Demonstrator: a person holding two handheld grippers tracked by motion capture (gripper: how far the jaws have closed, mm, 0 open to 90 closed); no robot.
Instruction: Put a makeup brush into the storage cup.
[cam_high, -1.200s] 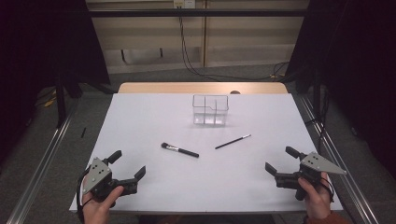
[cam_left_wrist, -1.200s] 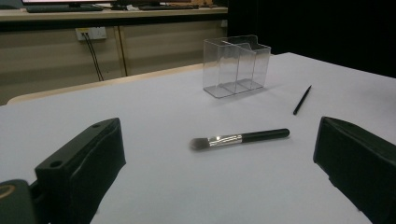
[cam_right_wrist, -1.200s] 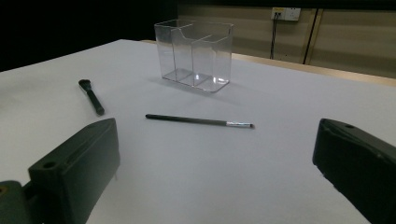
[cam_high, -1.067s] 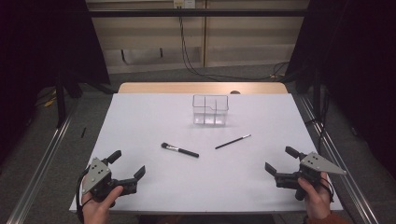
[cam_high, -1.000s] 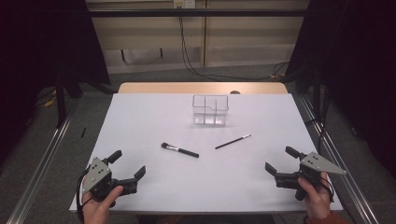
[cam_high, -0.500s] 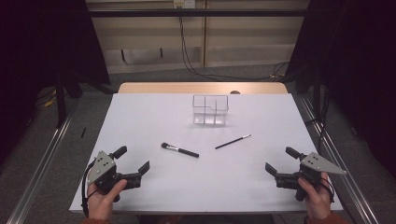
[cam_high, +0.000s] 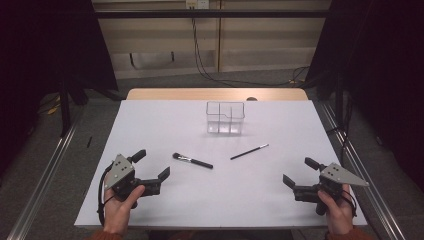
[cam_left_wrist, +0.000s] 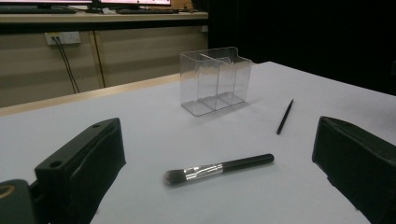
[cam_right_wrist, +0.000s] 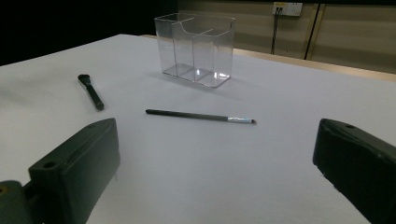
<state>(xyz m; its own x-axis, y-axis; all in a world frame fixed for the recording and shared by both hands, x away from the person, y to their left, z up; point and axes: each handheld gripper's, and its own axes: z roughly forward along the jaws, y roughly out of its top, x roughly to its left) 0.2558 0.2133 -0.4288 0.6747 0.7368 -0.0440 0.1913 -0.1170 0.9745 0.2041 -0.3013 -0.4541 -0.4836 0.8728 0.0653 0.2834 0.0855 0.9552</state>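
Observation:
A black makeup brush with a silver ferrule (cam_high: 192, 160) (cam_left_wrist: 219, 167) (cam_right_wrist: 91, 92) lies on the white table left of centre. A thin black liner brush (cam_high: 249, 151) (cam_left_wrist: 284, 116) (cam_right_wrist: 201, 116) lies to its right. Behind both stands a clear plastic organizer with compartments (cam_high: 226, 118) (cam_left_wrist: 216, 80) (cam_right_wrist: 195, 49). My left gripper (cam_high: 151, 166) (cam_left_wrist: 215, 186) is open near the front left, its jaws facing the makeup brush a short way off. My right gripper (cam_high: 301, 172) (cam_right_wrist: 219, 186) is open at the front right, holding nothing.
The white table (cam_high: 220, 200) ends in a wooden strip (cam_high: 215, 94) at the far edge. Metal rails (cam_high: 45, 170) run along both sides on the floor. Cables (cam_high: 210, 75) hang at the back wall.
My left gripper has moved forward and a little to the right, toward the makeup brush. The right gripper and the objects have stayed put.

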